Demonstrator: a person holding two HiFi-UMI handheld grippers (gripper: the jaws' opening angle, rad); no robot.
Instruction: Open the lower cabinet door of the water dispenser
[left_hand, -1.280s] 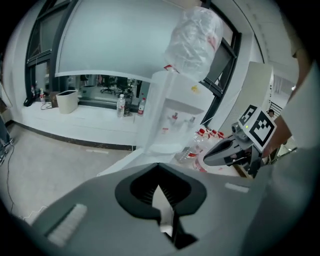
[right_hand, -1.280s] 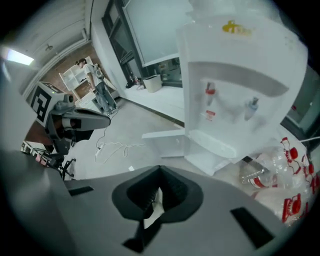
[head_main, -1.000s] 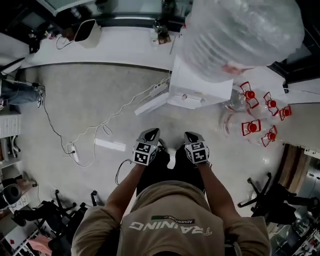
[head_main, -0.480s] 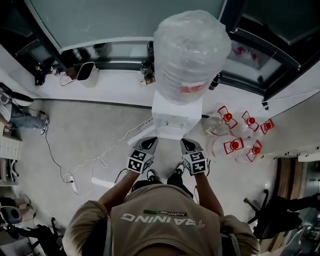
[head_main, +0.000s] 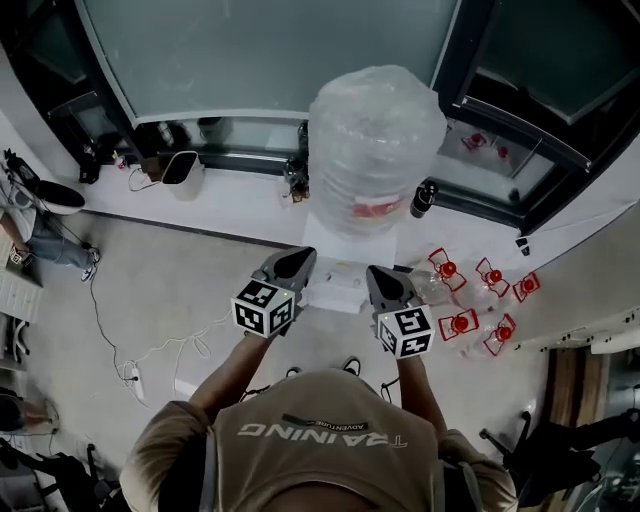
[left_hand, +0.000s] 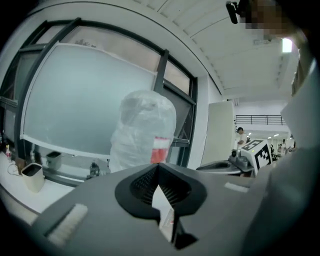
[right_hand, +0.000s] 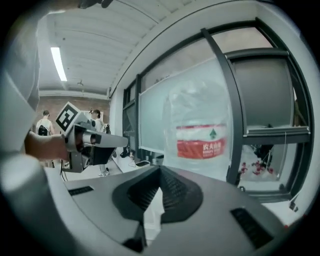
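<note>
The water dispenser's white body (head_main: 338, 272) stands by the window, topped by a big plastic-wrapped bottle (head_main: 375, 150) with a red label. From above, its lower cabinet door is hidden. My left gripper (head_main: 297, 259) and right gripper (head_main: 381, 273) are held side by side in the air just in front of the dispenser's top, both shut and empty. The left gripper view looks level past shut jaws (left_hand: 158, 167) at the bottle (left_hand: 142, 132). In the right gripper view the shut jaws (right_hand: 160, 170) point at the bottle's label (right_hand: 201, 141).
Several empty bottles with red caps (head_main: 468, 295) lie on the floor right of the dispenser. A dark flask (head_main: 421, 200) and a white bin (head_main: 180, 166) stand along the window ledge. Cables (head_main: 150, 345) trail over the floor at left, near a person's leg (head_main: 52, 248).
Both grippers have risen from low over the floor to the height of the dispenser's top. The head view has tilted up, so the dispenser now sits in the middle.
</note>
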